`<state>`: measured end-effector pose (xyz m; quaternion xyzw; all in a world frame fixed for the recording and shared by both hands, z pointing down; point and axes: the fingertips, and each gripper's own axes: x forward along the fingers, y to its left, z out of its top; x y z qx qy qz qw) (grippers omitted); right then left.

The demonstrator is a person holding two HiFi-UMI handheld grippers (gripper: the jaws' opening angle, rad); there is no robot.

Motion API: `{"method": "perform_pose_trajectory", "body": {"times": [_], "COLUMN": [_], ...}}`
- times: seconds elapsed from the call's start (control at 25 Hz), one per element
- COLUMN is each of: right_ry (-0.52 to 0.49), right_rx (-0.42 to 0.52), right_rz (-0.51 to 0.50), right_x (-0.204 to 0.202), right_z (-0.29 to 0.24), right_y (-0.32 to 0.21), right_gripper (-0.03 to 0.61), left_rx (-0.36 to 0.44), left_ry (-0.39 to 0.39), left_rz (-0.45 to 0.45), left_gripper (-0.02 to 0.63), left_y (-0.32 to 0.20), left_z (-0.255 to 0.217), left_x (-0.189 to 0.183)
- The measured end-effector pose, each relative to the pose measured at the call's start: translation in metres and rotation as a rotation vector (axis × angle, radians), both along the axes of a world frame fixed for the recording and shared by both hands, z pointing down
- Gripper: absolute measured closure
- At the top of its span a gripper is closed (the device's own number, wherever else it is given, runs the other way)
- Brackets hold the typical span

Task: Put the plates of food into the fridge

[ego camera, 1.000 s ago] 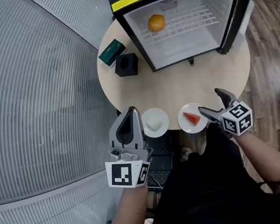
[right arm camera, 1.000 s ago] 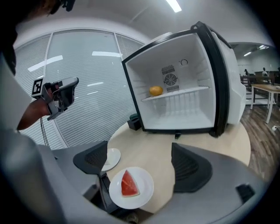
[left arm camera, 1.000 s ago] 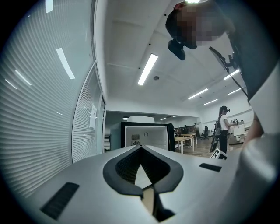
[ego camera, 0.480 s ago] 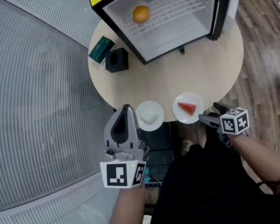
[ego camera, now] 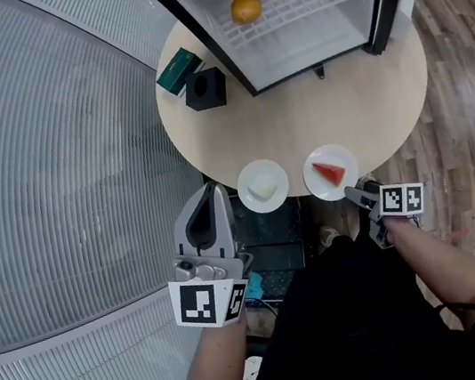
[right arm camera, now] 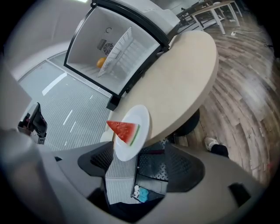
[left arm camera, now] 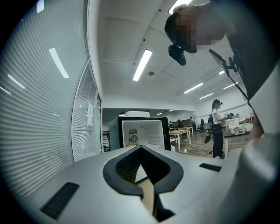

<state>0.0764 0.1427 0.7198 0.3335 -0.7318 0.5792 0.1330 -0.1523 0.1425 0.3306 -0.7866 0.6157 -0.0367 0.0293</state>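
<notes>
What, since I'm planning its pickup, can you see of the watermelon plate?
The plate is small, round, white and glossy, lying flat at the near edge of the round table, its rim jutting past it, right of a second white plate. One red watermelon wedge with green rind lies on it. The right gripper, jaws apart and just closing, flanks the near rim; no pad visibly touches it.

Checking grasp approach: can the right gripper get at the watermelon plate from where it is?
Probably yes. The right gripper sits at the table edge, jaws apart though they have just been closing. The overhanging rim of the watermelon plate seems to reach between them, unpinched, with nothing in the way.
</notes>
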Motion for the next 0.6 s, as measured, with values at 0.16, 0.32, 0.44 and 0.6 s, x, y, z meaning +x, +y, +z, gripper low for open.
{"method": "perform_pose_trajectory", "body": {"times": [0.16, 0.32, 0.44, 0.6], "right_ry": [-0.021, -0.064, -0.085, -0.145], "right_rx": [-0.021, -0.052, -0.068, -0.109], "right_rz": [-0.004, 0.019, 0.05, 0.104], "right_x": [-0.01, -0.019, -0.024, -0.024], "right_z": [0.009, 0.013, 0.015, 0.016], "right_y": [0.001, -0.001, -0.003, -0.004], "right_gripper": [0.214, 0.318, 0.464, 0.48], "left_rx": [-0.014, -0.017, -0.02, -0.026], "left_ry": [-0.004, -0.011, -0.013, -0.009], "left_rz": [-0.016, -0.03, -0.036, -0.045], "left_gripper": [0.611, 0.611, 0.611, 0.611], "left_y": [0.003, 0.003, 0.005, 0.006], "left_z": [0.006, 0.009, 0.011, 0.012], "left_x": [-0.006, -0.011, -0.016, -0.021]}}
